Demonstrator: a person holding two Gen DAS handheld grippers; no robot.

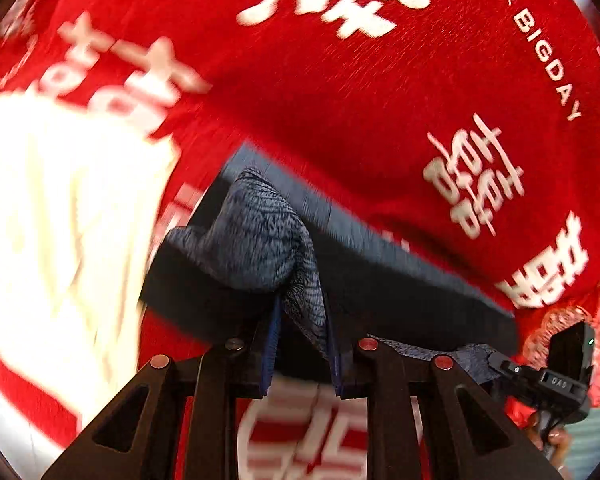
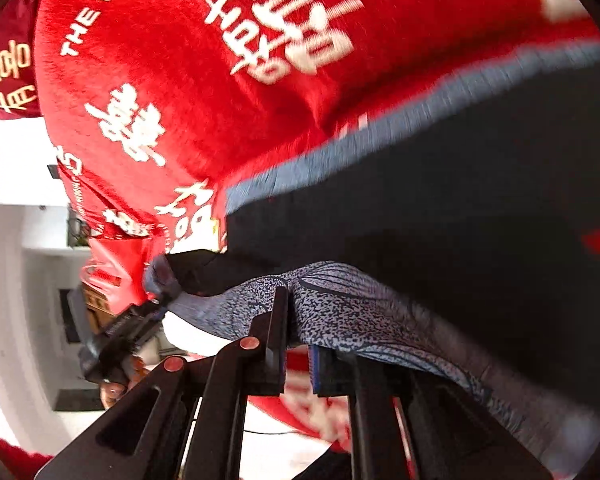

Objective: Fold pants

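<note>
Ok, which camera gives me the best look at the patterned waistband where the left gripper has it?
Left wrist view: the patterned waistband bunches up sharply, pinched in the left gripper, centre frame. The right wrist view shows a flatter stretch of it at the right gripper, and the left gripper only small and blurred.

A red blanket [image 2: 228, 128] with white lettering across the frame, white walls [image 2: 12, 248] at left.
</note>
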